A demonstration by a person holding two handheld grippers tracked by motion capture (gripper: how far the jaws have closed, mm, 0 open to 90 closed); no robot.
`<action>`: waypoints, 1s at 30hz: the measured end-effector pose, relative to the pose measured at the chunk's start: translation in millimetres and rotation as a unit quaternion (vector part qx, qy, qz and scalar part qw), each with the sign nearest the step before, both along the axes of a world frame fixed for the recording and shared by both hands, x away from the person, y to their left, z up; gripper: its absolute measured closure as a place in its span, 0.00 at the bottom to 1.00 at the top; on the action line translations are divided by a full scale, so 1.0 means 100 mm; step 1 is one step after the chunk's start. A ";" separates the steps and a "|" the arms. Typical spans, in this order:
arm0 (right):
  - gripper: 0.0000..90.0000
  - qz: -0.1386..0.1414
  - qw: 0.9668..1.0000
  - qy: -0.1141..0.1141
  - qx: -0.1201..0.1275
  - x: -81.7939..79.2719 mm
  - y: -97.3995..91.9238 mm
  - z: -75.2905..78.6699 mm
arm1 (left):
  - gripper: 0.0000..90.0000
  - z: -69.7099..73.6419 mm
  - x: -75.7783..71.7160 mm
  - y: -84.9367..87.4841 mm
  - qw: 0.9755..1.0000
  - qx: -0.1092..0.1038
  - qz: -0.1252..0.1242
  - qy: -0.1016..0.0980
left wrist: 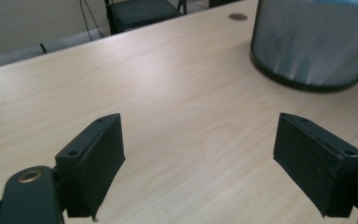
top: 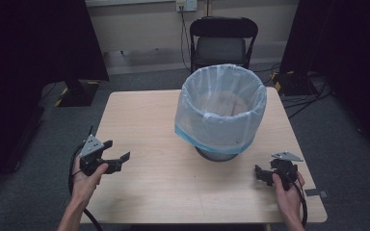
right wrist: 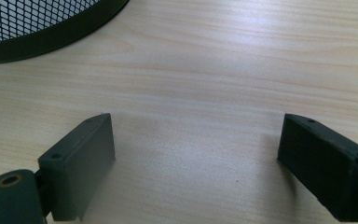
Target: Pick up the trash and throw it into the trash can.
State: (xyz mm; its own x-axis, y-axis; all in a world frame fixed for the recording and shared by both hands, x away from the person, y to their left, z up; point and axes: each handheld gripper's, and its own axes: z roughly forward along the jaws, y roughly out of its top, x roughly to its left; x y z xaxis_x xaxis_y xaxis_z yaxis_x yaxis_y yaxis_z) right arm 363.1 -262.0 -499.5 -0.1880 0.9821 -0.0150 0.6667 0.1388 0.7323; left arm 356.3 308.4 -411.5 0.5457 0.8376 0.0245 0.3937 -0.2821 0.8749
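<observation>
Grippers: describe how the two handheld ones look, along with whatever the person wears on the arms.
Both are black. The left gripper and the right gripper each carry a grey three-cornered plate on top and trail a black cable. In the gripper views each jaw ends in a blocky black pad with small screw holes on its top face, and a brass-ringed hole shows at lower left. The forearms are bare, with no sleeves in view.

In my left gripper view, the mesh bin (left wrist: 314, 44) is cut off by the top and right edges. In my right gripper view, its base (right wrist: 42, 28) is clipped at the top-left corner. From above, the liner bag (top: 220, 108) hides the bin's mesh, and the table's (top: 139, 120) near edge leaves the frame.
</observation>
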 end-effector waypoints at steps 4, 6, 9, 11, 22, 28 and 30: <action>0.11 0.000 1.000 0.000 0.000 0.00 0.00 0.00 | 0.18 -0.19 -0.07 0.07 1.000 0.015 0.013 0.012; 0.11 0.000 1.000 0.000 0.000 0.00 0.00 0.00 | 0.18 -0.30 -0.10 0.11 0.999 0.022 0.021 0.027; 0.11 0.000 1.000 0.000 0.000 0.00 0.00 0.00 | 0.18 -0.41 -0.13 0.15 0.998 0.018 0.034 0.045; 0.11 0.000 1.000 0.000 0.000 0.00 0.00 0.00 | 0.18 -0.50 -0.14 0.17 0.997 0.028 0.046 0.060; 0.11 0.000 1.000 0.000 0.000 0.00 0.00 0.00 | 0.18 -0.75 -0.21 0.12 0.992 0.046 0.049 0.106; 0.11 0.000 1.000 0.000 0.000 0.00 0.00 0.00 | 0.18 -0.86 -0.24 0.10 0.990 0.054 0.060 0.117; 0.11 0.000 1.000 0.000 0.000 0.00 0.00 0.00 | 0.17 -0.88 -0.24 0.11 0.990 0.049 0.062 0.113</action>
